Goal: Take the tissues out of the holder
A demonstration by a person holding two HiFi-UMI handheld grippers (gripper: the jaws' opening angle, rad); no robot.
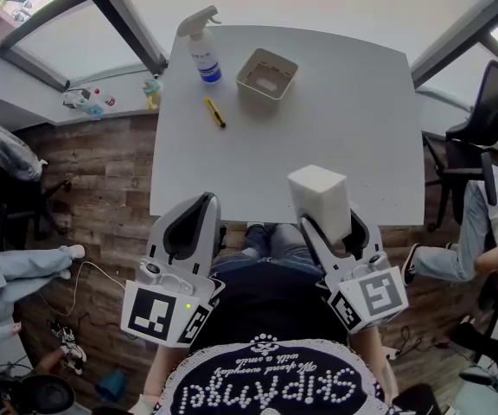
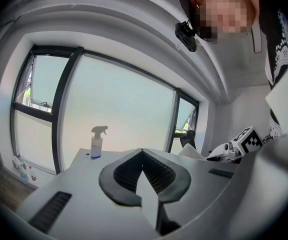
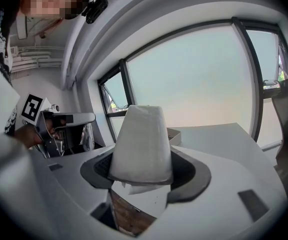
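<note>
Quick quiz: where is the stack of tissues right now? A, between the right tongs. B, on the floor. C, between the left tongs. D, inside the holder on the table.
A: the white stack of tissues is clamped between the right tongs, held off the table, while the holder by the spray bottle looks empty.

An office: white table, swivel chairs, large windows.

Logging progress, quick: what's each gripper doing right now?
Left gripper: closed, empty.
Right gripper: closed on the tissue stack.
</note>
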